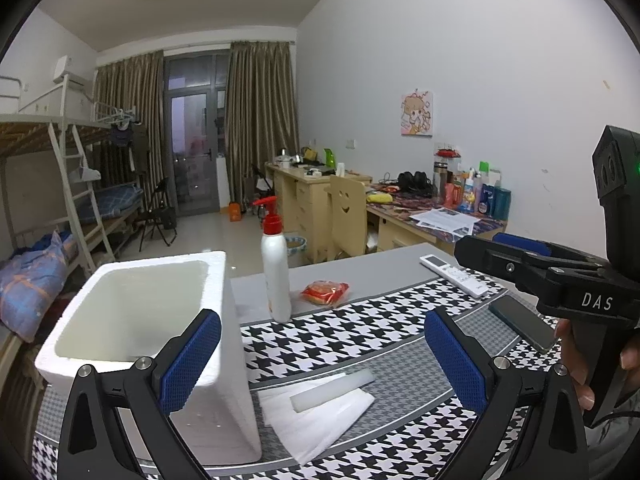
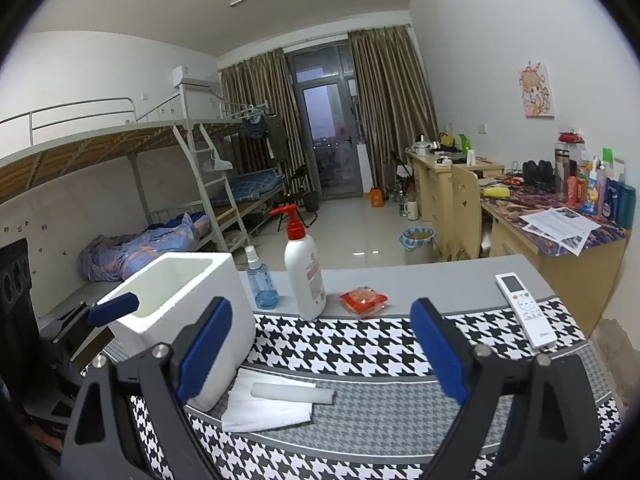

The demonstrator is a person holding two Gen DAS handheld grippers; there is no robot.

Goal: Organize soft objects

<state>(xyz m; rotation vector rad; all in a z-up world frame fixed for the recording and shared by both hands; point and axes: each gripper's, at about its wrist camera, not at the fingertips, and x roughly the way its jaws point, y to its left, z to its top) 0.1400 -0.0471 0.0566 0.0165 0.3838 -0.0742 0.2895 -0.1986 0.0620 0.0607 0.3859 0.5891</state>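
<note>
A: From the left wrist, what lay ahead?

B: The left tool was spread wide, holding nothing. Just below and between its pads lay the foam sheet with a foam stick on top, both flat on the houndstooth surface. The stick's long axis ran low-left to upper-right, tight beside the white foam box, which stood to the left, open and seemingly empty.

A: And the other tool?

B: The right tool showed at the right edge, up over the surface near the remote and a dark phone. Its jaws looked parted, empty.

A: The right wrist view?

B: The right tool was also spread and empty. The foam stick lay almost crosswise, low and left of centre, on the foam sheet, whose corner touched the box. The left tool hovered by the box's far-left rim. A pump bottle and a red packet stood farther back.

A: Which hand was nearer?

B: I'd judge the left: the stick sat right under it, the box adjacent.
</note>
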